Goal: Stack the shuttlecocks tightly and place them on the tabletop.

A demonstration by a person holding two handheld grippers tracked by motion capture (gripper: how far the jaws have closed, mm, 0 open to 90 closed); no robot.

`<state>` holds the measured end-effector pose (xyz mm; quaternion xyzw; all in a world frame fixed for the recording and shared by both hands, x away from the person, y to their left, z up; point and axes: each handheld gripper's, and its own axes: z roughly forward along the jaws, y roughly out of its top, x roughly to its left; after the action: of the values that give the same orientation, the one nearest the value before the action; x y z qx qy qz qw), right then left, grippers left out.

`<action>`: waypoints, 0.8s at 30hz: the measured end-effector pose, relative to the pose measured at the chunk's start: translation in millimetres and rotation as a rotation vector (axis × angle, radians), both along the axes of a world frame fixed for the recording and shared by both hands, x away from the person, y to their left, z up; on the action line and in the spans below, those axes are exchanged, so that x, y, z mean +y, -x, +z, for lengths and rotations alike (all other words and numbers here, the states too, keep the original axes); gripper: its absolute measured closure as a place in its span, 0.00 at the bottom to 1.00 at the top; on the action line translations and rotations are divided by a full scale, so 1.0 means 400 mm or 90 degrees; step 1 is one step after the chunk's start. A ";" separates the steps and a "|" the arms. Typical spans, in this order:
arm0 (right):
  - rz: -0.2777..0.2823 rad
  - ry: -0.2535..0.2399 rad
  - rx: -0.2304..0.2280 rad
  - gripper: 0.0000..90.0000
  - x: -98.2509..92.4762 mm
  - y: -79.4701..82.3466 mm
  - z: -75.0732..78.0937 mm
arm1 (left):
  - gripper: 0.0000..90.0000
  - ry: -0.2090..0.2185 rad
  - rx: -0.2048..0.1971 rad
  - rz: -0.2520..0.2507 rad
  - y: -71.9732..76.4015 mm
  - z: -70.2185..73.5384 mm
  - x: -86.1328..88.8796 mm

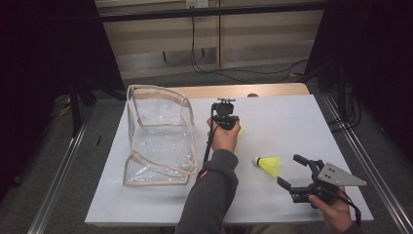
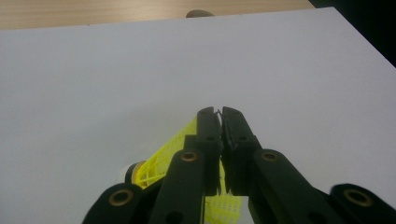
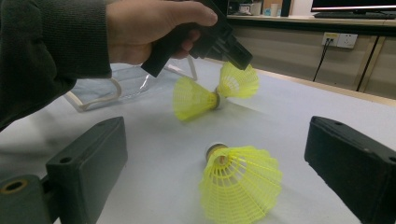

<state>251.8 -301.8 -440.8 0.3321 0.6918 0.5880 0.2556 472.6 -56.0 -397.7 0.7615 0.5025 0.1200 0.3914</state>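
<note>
Right gripper view showed your left gripper (image 3: 233,53) pinching one shuttlecock's (image 3: 238,80) skirt above the table (image 3: 154,163) beside another (image 3: 192,99), right jaws spread idle; next, I'd judge, carry it to the bag (image 1: 158,136).

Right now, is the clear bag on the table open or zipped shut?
Open. In the high view the clear bag stands on the white table with its top flap raised and its mouth gaping; nothing yellow shows inside it.

sleeve (image 1: 212,192): dark grey knit | jaws: black, brass-ringed screw holes | plate: grey triangular
</note>
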 end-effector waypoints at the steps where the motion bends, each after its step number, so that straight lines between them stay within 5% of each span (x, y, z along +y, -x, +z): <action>1: 0.000 -0.001 0.003 0.06 0.000 0.000 0.000 | 0.97 0.001 0.000 -0.001 -0.002 -0.002 -0.004; 24: 0.002 -0.001 0.004 0.06 -0.002 -0.001 -0.002 | 0.92 0.013 -0.012 -0.011 -0.038 -0.009 -0.018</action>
<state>252.2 -302.7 -441.5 0.3331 0.6927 0.5878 0.2523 487.9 -63.2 -401.4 0.7604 0.4937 0.1184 0.4050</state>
